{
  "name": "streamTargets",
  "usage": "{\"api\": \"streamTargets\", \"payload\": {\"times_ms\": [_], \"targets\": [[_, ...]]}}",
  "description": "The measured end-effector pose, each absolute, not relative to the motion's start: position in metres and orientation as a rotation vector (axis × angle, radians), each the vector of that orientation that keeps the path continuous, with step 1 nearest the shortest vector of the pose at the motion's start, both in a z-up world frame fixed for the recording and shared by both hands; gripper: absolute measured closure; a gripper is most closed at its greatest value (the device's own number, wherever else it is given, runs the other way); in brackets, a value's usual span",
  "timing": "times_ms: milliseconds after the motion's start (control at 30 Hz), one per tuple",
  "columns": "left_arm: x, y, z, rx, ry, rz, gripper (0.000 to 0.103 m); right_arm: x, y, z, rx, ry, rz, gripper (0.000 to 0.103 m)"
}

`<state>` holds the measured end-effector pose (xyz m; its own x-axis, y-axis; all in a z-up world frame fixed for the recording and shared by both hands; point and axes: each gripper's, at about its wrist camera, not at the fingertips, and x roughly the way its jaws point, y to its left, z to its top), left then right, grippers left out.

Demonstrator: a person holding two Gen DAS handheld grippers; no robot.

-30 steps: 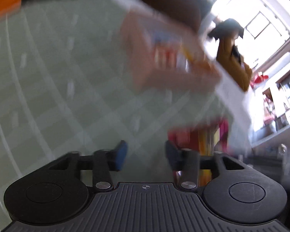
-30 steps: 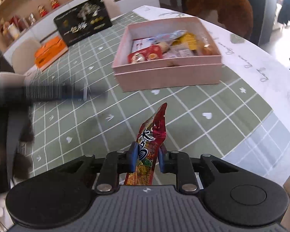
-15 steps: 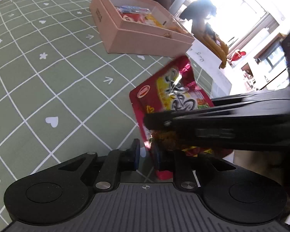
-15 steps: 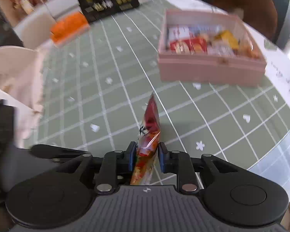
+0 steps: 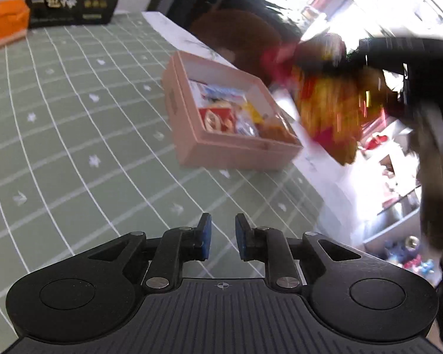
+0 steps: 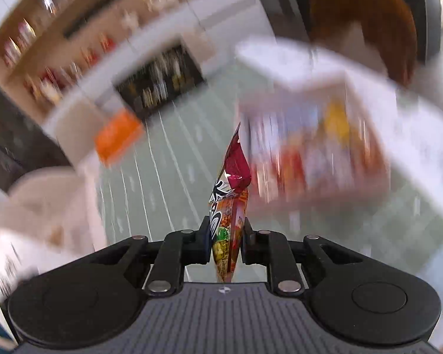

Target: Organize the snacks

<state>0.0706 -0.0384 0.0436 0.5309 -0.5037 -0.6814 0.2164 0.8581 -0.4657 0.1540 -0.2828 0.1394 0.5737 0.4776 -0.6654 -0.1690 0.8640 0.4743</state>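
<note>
1. The right gripper [image 6: 224, 243] has its jaws clamped on a red and orange snack packet [image 6: 229, 206], which stands edge-on between them; they have just been closing further on it
2. The left gripper [image 5: 223, 237] holds nothing, its jaws drawn narrow over the green checked tabletop [image 5: 73, 153]
3. In the left view a pink box [image 5: 236, 150] of snacks sits at 12 o'clock
4. At 2 o'clock the blurred packet hangs above the box's far corner
</note>
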Motion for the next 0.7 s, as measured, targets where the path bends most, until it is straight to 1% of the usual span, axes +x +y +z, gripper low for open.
{"api": "streamTargets", "payload": {"times_ms": [33, 67, 100, 133, 167, 267, 400, 433, 467, 567, 700], "targets": [[0.074, -0.041, 0.043, -0.332, 0.92, -0.416, 0.082, 0.168, -0.288, 0.145, 0.403, 0.845, 0.387, 0.085], [0.077, -0.043, 0.04, -0.316, 0.927, -0.385, 0.082, 0.185, -0.295, 0.146, 0.414, 0.821, 0.373, 0.076], [0.079, -0.045, 0.036, -0.303, 0.939, -0.356, 0.082, 0.203, -0.3, 0.142, 0.411, 0.823, 0.339, 0.066], [0.08, -0.047, 0.033, -0.29, 0.952, -0.333, 0.082, 0.214, -0.308, 0.136, 0.419, 0.832, 0.288, 0.045], [0.079, -0.046, 0.029, -0.278, 0.959, -0.319, 0.082, 0.219, -0.317, 0.128, 0.436, 0.839, 0.235, 0.042], [0.073, -0.045, 0.015, -0.259, 0.964, -0.283, 0.082, 0.199, -0.341, 0.105, 0.467, 0.849, 0.229, 0.042], [0.065, -0.044, -0.001, -0.249, 0.947, -0.221, 0.082, 0.155, -0.342, 0.08, 0.312, 0.874, 0.137, 0.042], [0.061, -0.045, -0.001, -0.241, 0.94, -0.204, 0.082, 0.145, -0.339, 0.077, 0.268, 0.871, 0.112, 0.039], [0.06, -0.048, -0.002, -0.226, 0.929, -0.188, 0.082, 0.135, -0.334, 0.073, 0.222, 0.86, 0.087, 0.034], [0.055, -0.052, -0.007, -0.182, 0.908, -0.177, 0.081, 0.118, -0.324, 0.064, 0.143, 0.831, 0.067, 0.026], [0.046, -0.054, -0.012, -0.134, 0.859, -0.172, 0.082, 0.102, -0.316, 0.04, 0.144, 0.865, 0.066, 0.026]]}}
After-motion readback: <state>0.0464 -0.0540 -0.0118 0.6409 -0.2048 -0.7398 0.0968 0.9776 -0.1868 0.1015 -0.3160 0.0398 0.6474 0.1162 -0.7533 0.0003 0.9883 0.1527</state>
